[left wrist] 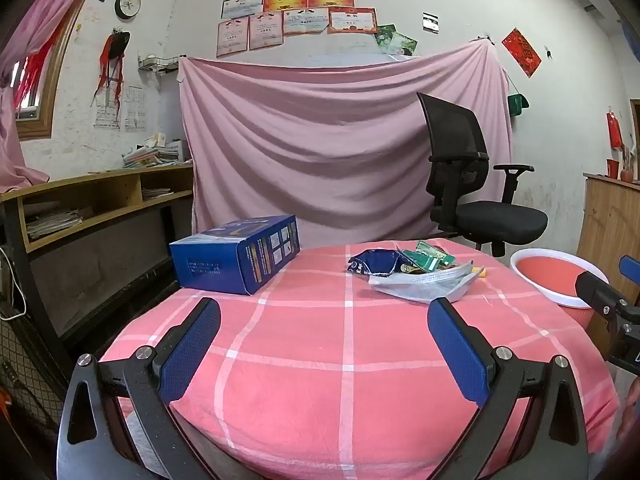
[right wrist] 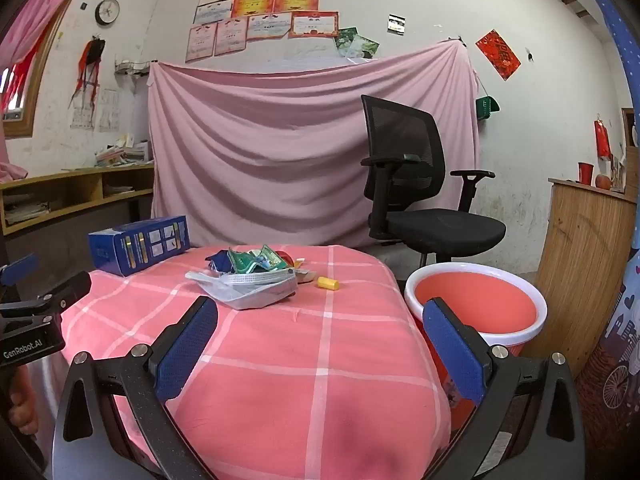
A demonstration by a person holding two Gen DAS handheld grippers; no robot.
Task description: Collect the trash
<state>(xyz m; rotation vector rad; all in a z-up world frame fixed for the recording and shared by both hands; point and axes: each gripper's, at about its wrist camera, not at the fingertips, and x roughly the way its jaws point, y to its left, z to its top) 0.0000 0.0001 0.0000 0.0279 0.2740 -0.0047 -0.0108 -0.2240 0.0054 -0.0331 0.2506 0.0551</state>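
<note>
A small heap of trash (left wrist: 412,272) sits toward the far side of the table (left wrist: 320,360), which is covered in a pink checked cloth. The heap is made up of a crumpled dark blue wrapper (left wrist: 374,263), green packets (right wrist: 260,261), a used face mask (right wrist: 256,280) and a clear plastic bag (left wrist: 420,290) lying at its near edge. Just beside the heap, apart from it, lies a small yellow piece (right wrist: 328,283). A blue carton (left wrist: 240,254) rests on the table's far left corner, well apart from the heap.

To the right of the table, below its edge, stands a red bucket (right wrist: 476,300) with a white rim, its mouth facing up.

The left gripper (left wrist: 324,348) hovers over the near part of the cloth with its jaws spread wide and nothing between the blue pads. The right gripper (right wrist: 320,348) is likewise wide apart and empty, one finger over the cloth and the other in front of the bucket. Each gripper shows at the edge of the other's view.

Behind the table, a black office chair (left wrist: 476,184) stands before a pink sheet (left wrist: 320,140) hung on the wall.
</note>
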